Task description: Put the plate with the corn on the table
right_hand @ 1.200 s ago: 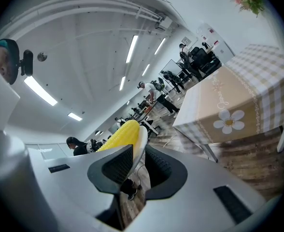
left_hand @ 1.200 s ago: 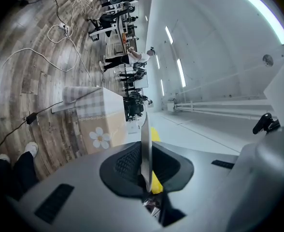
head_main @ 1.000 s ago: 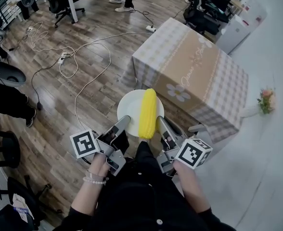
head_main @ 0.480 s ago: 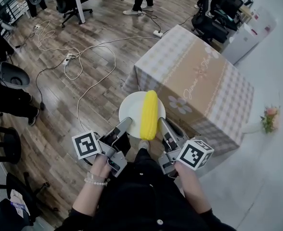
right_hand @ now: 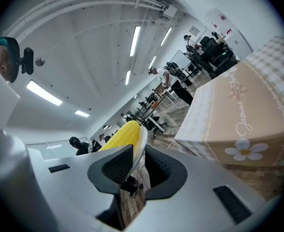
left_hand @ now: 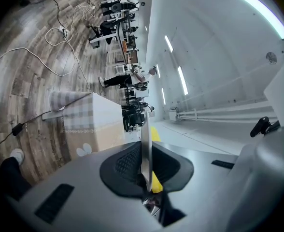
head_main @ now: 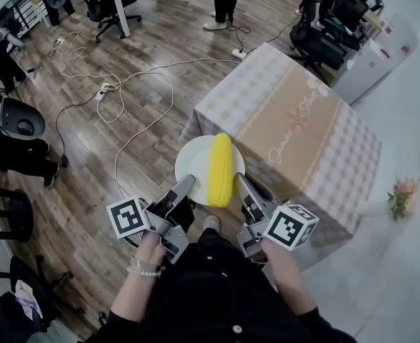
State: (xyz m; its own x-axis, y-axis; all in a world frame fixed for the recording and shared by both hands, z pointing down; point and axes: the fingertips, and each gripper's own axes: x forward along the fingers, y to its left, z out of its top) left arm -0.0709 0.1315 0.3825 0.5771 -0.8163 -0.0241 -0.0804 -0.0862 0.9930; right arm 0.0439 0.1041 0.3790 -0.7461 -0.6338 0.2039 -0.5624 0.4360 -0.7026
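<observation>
A white plate point(head_main: 193, 164) carrying a yellow corn cob point(head_main: 219, 170) hangs in the air, held level between both grippers. My left gripper point(head_main: 184, 185) is shut on the plate's near left rim, and my right gripper point(head_main: 239, 183) is shut on its near right rim. In the left gripper view the plate point(left_hand: 145, 146) shows edge-on between the pads of the left gripper point(left_hand: 146, 167), with corn point(left_hand: 154, 134) behind it. In the right gripper view the corn point(right_hand: 124, 134) lies on the plate rim point(right_hand: 141, 147) pinched by the right gripper point(right_hand: 139, 164). The table point(head_main: 306, 123) with a checked cloth stands just ahead to the right.
Cables and a power strip point(head_main: 104, 88) lie across the wooden floor. Office chairs point(head_main: 18, 122) stand at the left and desks at the back. A person's legs point(head_main: 225, 0) are beyond the table. A white cabinet point(head_main: 366, 56) and a flower point(head_main: 401, 194) are at the right.
I have walked forward with the plate: the table and floor have slid nearer in the head view, and the table's near corner now lies beside the plate. Both grips are unchanged.
</observation>
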